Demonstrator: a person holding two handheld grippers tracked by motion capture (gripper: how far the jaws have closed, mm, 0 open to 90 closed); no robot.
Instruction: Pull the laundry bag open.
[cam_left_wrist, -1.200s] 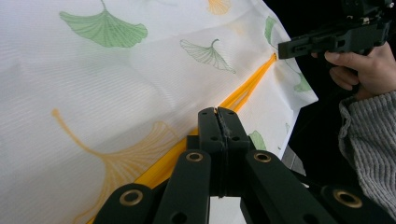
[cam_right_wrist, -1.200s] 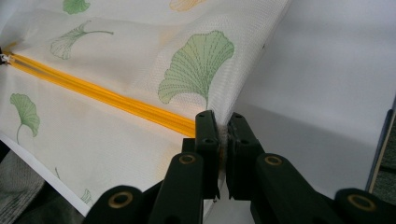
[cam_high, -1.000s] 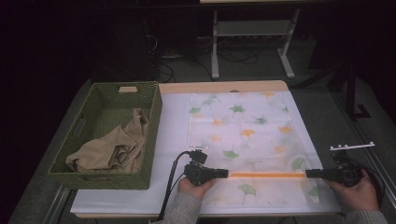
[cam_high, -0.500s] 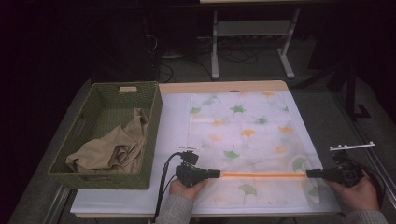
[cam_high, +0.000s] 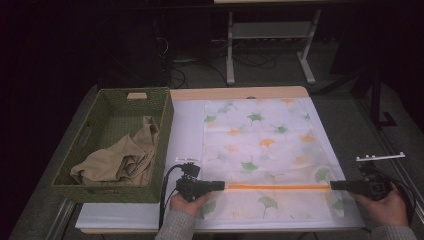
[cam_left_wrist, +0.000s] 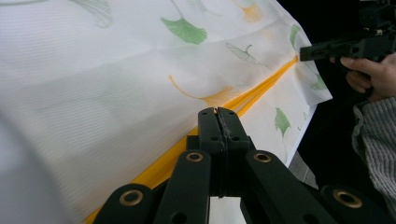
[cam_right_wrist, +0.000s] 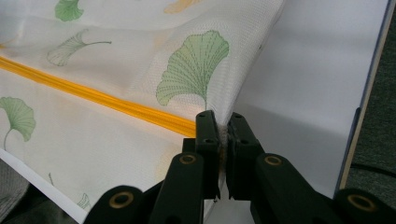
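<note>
A person at a white-covered counter (cam_high: 185, 125) holds a sheer laundry bag (cam_high: 265, 150) printed with green and orange ginkgo leaves, one gripper at each end of its orange zipper (cam_high: 275, 187). The bag lies flat on the right half of the counter, its far edge near the wooden back rim and its near edge close to the person.

The left gripper (cam_high: 220, 185) points right along the zipper line, its jaws pressed together on the zipper's left end. In the left gripper view, the left gripper (cam_left_wrist: 218, 112) has its black jaws closed tight, with the orange zipper (cam_left_wrist: 261, 88) passing under the tips and running off toward the far corner of the bag (cam_left_wrist: 116, 70), where the other hand's gripper (cam_left_wrist: 322, 50) meets it.

The right gripper (cam_high: 334, 185) points left from the bag's right edge, pinching the zipper's right end. In the right gripper view, the right gripper (cam_right_wrist: 219, 119) has its jaws nearly together with a thin fold of mesh caught between them, right where the zipper (cam_right_wrist: 93, 95) ends beside a large green leaf on the bag (cam_right_wrist: 140, 60).

The zipper stretches straight and taut between the two grippers. To the left, well apart from the bag, a green woven basket (cam_high: 107, 97) holds a crumpled tan cloth (cam_high: 125, 157).
</note>
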